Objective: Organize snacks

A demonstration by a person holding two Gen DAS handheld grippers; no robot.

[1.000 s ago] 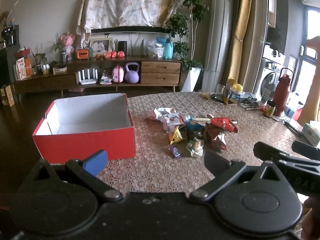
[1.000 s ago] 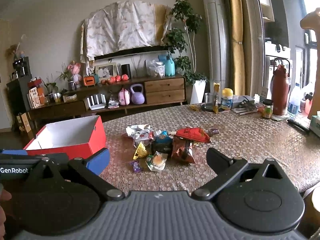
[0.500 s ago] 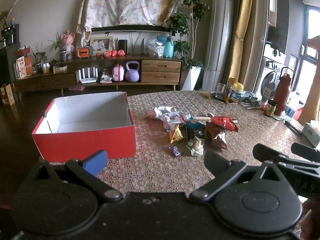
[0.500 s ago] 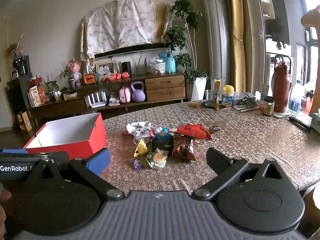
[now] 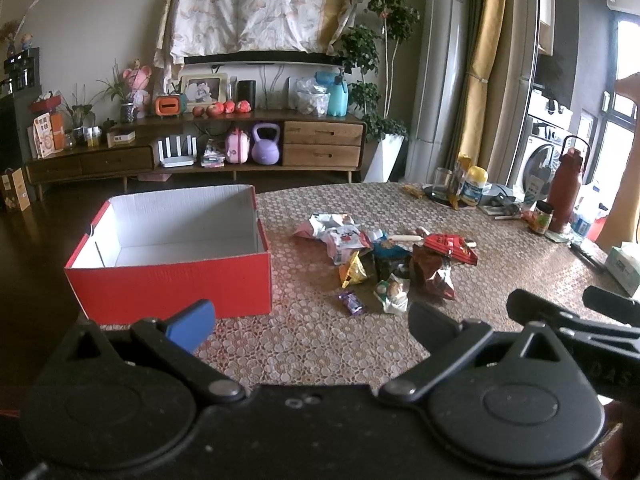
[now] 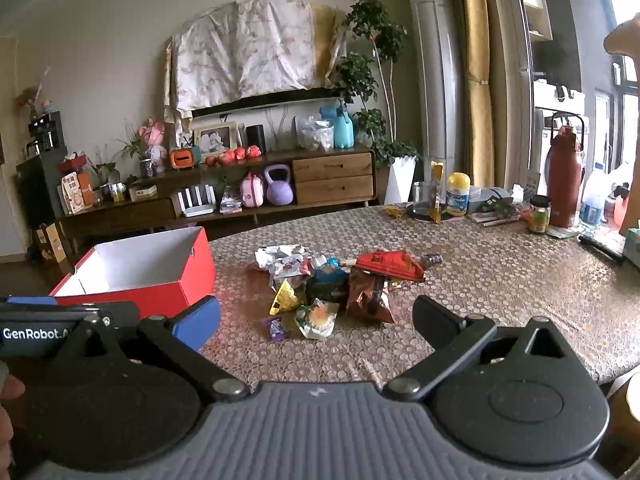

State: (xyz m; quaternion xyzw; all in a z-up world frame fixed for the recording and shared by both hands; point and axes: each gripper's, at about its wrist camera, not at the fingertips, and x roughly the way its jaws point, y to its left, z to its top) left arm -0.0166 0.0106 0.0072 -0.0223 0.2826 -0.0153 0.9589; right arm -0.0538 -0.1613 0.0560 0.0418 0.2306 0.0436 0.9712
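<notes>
Here both tongs (image 5: 310,318) (image 6: 316,318) gape empty, snack pile (image 6: 332,284) beside red box (image 5: 172,280).

Both wrist views look forward low over the table (image 5: 320,344) toward the TV cabinet (image 6: 224,196); the left sits nearer the red box (image 5: 168,280), and both share the snack pile (image 6: 328,284).

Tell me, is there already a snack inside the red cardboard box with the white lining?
No, the red cardboard box shows only its bare white floor, while the snack packets all lie beside it on the patterned tablecloth.
</notes>
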